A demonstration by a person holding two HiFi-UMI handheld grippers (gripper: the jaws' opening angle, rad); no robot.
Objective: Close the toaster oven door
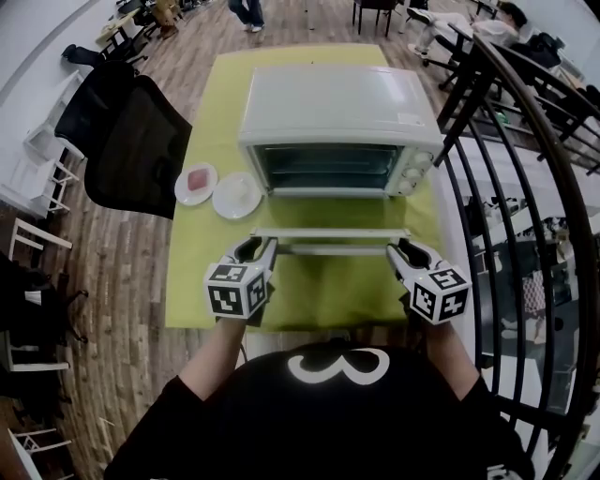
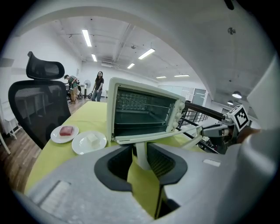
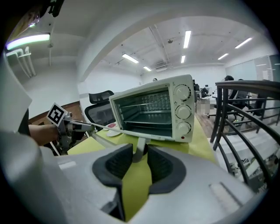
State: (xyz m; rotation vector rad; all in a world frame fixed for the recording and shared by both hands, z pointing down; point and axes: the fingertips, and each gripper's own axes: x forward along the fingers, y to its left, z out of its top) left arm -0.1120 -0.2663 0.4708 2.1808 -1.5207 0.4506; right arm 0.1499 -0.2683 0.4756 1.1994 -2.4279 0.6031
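Your left claw (image 1: 255, 246) is clamping the left end of the handle (image 1: 333, 249), with the handle's post pinched between its pads. The door (image 1: 330, 232) is lying fully open, hanging flat over the worktop (image 1: 309, 295) in front of the oven (image 1: 337, 122), so nothing is closed yet. Your right claw (image 1: 405, 251) is gripping the handle's right end. By my judgement the grasp is done and the whole upward swing is still waiting.

Door handle (image 1: 333, 249): both ends hidden inside left gripper (image 1: 266, 247) and right gripper (image 1: 397, 249). Pink item (image 2: 66, 130) and white item (image 2: 91, 138): too small to ID. Knob (image 3: 181, 112) markings unreadable. Person (image 1: 247, 11) at top edge: legs only.
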